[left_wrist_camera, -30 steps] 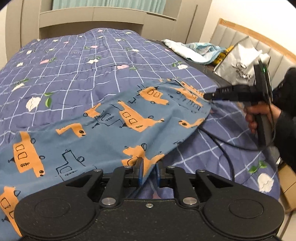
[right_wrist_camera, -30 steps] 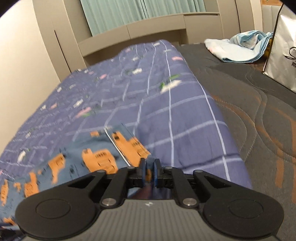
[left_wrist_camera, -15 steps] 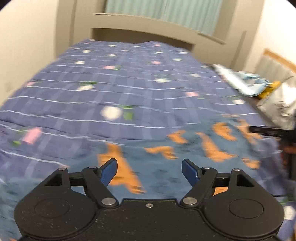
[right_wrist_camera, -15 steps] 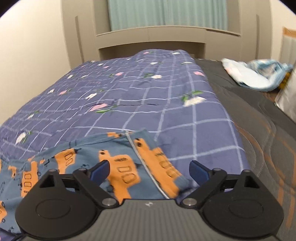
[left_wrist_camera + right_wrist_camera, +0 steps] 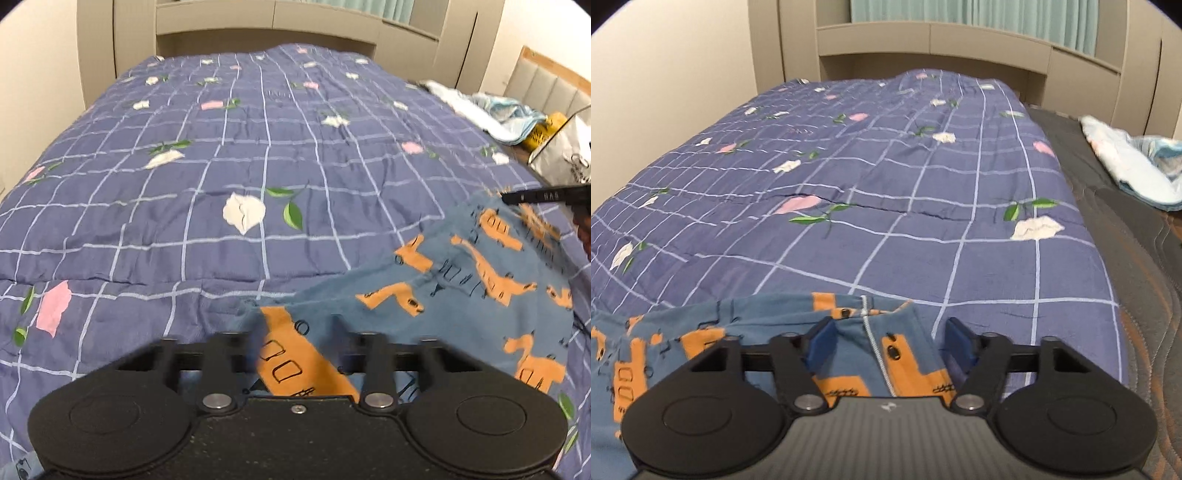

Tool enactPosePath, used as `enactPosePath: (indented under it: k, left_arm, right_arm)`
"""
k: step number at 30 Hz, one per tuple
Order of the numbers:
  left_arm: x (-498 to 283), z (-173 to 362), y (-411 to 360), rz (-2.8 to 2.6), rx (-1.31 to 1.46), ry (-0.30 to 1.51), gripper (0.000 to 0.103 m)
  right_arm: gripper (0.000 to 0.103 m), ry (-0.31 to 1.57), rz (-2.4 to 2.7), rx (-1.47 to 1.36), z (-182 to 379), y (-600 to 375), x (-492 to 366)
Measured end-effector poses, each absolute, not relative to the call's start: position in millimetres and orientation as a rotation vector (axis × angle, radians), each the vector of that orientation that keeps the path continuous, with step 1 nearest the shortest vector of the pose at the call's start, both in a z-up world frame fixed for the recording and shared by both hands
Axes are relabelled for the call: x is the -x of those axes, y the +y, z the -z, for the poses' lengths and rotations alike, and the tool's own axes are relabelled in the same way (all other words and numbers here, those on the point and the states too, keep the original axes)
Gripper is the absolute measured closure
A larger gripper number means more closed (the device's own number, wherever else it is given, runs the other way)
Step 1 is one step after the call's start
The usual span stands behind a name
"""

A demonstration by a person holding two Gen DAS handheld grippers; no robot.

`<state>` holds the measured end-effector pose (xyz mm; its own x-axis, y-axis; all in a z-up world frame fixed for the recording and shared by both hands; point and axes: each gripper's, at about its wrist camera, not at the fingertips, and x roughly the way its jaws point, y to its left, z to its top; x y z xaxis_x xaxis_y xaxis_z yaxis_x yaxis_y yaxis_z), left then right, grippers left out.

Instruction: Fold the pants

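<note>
Your left gripper is closing on the pants, fabric between its jaws. Your right gripper, at three o'clock from it, is closing too, its pads apart around the cloth.

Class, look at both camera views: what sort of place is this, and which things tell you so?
Most likely a bedroom: a bed under a blue checked quilt, curtains behind the built-in headboard shelving, patterned pants on the quilt.

Beige headboard; perhaps green curtains
</note>
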<state>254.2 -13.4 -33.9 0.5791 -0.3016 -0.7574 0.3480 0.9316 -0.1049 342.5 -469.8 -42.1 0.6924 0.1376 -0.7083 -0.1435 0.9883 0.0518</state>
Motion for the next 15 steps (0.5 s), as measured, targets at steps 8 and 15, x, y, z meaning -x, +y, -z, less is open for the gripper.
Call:
enactPosePath:
  k: [8, 15]
  left_arm:
    - [-246.1, 29.7, -1.8, 0.34, -0.021, 0.825, 0.103]
    - [-240.3, 5.4, 23.7, 0.256, 0.04, 0.737, 0.103]
  right_arm:
    - [0.079, 0.732, -0.161, 0.011, 32.4, -469.3, -331.1]
    - [0.08, 0.663, -0.178, 0.022, 15.8, -460.7, -336.7]
